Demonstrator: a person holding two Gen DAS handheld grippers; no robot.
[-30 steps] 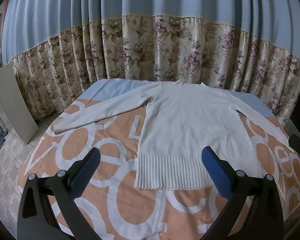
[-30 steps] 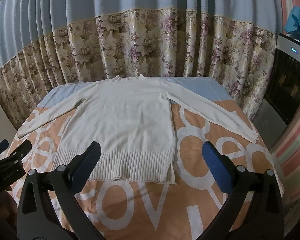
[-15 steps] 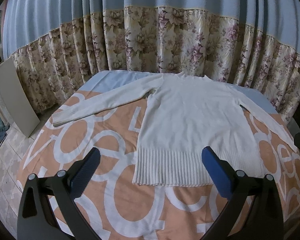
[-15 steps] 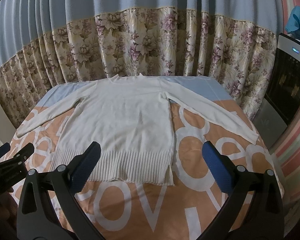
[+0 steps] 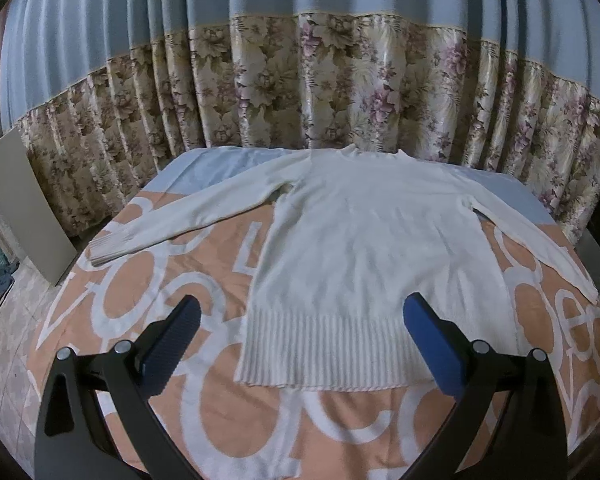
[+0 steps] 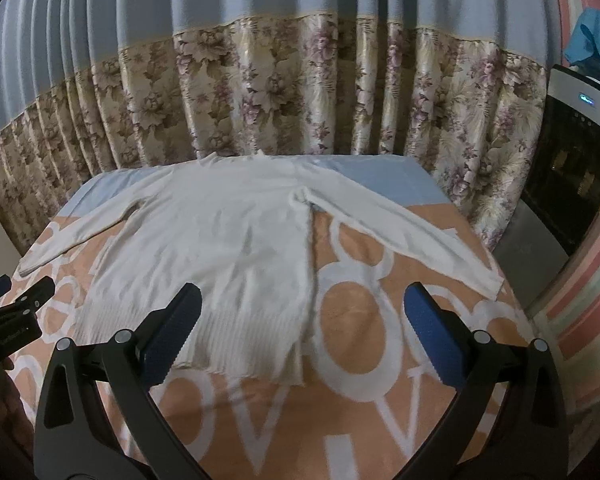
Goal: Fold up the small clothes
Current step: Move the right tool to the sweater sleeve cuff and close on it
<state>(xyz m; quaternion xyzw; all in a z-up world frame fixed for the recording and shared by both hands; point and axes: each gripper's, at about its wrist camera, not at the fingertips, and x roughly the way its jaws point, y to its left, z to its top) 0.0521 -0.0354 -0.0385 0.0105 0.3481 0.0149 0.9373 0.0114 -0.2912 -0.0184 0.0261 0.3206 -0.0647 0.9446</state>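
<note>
A white long-sleeved knit sweater (image 5: 372,248) (image 6: 220,248) lies flat on the bed, collar toward the curtain, ribbed hem nearest me, both sleeves spread out to the sides. My left gripper (image 5: 300,340) hangs open above the hem's left part, holding nothing. My right gripper (image 6: 300,340) is open too, above the hem's right corner and the bare blanket beside it. The left gripper (image 6: 8,312) also shows at the left edge of the right wrist view, past the left sleeve cuff.
The bed carries an orange blanket with white letters (image 5: 228,420) and a pale blue sheet (image 5: 204,168) at the far end. A floral and blue curtain (image 5: 300,80) hangs behind. A grey board (image 5: 24,208) leans at the left; a dark appliance (image 6: 572,168) stands at the right.
Both grippers have moved forward, toward the hem; the sweater looks larger and lies as before. Both stay open.
</note>
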